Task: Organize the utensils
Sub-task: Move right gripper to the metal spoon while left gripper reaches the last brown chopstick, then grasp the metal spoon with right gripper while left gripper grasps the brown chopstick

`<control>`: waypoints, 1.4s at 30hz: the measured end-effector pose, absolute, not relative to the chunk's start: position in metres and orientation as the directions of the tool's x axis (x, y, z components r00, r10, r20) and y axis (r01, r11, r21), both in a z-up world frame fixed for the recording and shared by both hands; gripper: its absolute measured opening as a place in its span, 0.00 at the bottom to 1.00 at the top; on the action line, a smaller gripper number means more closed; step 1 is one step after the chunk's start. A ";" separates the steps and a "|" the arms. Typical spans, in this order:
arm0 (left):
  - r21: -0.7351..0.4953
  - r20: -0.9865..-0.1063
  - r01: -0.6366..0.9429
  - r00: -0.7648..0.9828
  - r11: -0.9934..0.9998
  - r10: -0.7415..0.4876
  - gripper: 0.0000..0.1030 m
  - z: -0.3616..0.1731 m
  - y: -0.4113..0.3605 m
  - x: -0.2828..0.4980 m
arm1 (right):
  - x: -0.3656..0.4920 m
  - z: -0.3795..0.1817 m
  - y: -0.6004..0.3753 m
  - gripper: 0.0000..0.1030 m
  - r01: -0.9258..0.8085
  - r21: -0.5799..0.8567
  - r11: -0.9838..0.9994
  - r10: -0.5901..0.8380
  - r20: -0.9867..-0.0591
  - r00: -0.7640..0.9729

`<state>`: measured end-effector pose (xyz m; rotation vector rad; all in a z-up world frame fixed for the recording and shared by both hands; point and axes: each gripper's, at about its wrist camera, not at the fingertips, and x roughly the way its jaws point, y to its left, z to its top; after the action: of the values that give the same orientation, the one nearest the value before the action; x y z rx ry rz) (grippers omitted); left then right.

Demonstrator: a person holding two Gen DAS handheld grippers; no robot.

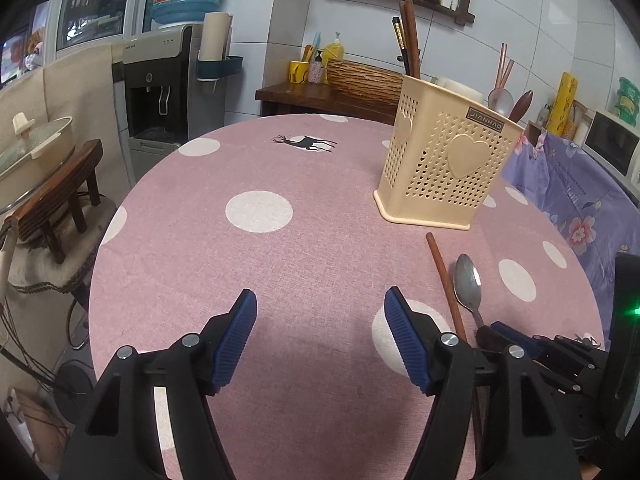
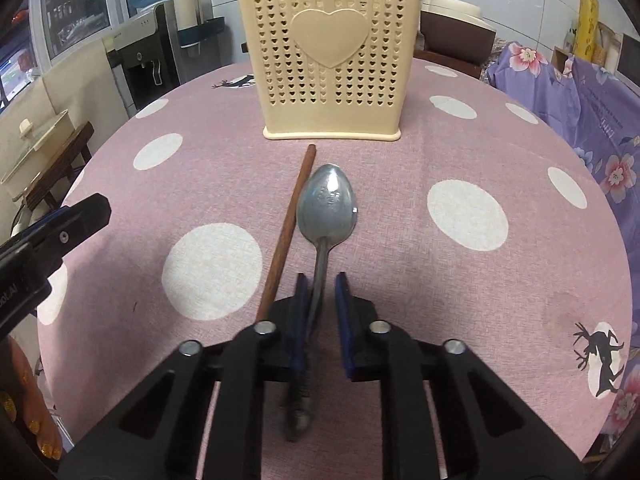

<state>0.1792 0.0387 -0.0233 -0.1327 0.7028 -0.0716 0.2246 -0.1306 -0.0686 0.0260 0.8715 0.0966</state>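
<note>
A metal spoon (image 2: 327, 205) lies on the pink dotted tablecloth (image 2: 420, 264), bowl towards a cream perforated utensil holder (image 2: 330, 56). A brown wooden chopstick (image 2: 287, 236) lies just left of it. My right gripper (image 2: 322, 280) straddles the spoon's handle, its jaws narrowly apart with a gap on the right side. My left gripper (image 1: 320, 300) is open and empty over the cloth, left of the spoon (image 1: 468, 280) and chopstick (image 1: 444, 276). The holder (image 1: 444, 164) stands behind them with chopsticks and spoons in it.
The round table's edge (image 1: 108, 240) drops off at the left towards a wooden stool (image 1: 56, 196) with a lidded pot. A water dispenser (image 1: 156, 92) stands behind. A purple floral cloth (image 1: 576, 184) covers furniture at the right.
</note>
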 end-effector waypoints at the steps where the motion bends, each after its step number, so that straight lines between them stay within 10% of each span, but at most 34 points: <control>1: -0.145 -0.640 0.022 0.761 0.989 -0.111 0.64 -0.024 0.037 0.178 | 0.225 -0.068 -0.135 0.07 -0.071 0.074 0.995 0.102 -0.762 0.639; 19: -0.161 -0.687 0.126 0.697 0.979 -0.203 0.64 -0.034 -0.003 0.181 | 0.200 -0.071 -0.234 0.08 0.095 0.118 0.988 0.025 -0.750 0.661; 24: -0.151 -0.703 0.158 0.677 0.976 -0.218 0.64 -0.038 -0.017 0.181 | 0.204 -0.068 -0.239 0.47 0.053 0.175 0.983 0.096 -0.741 0.665; 42: -0.152 -0.724 0.149 0.656 0.977 -0.213 0.64 -0.040 -0.019 0.196 | 0.265 -0.068 -0.230 0.47 0.025 0.064 0.998 0.034 -0.785 0.618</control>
<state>0.1958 -0.0191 -0.0398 -0.0815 0.8308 -0.2053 0.2645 -0.2302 -0.0678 0.0706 0.9045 0.0054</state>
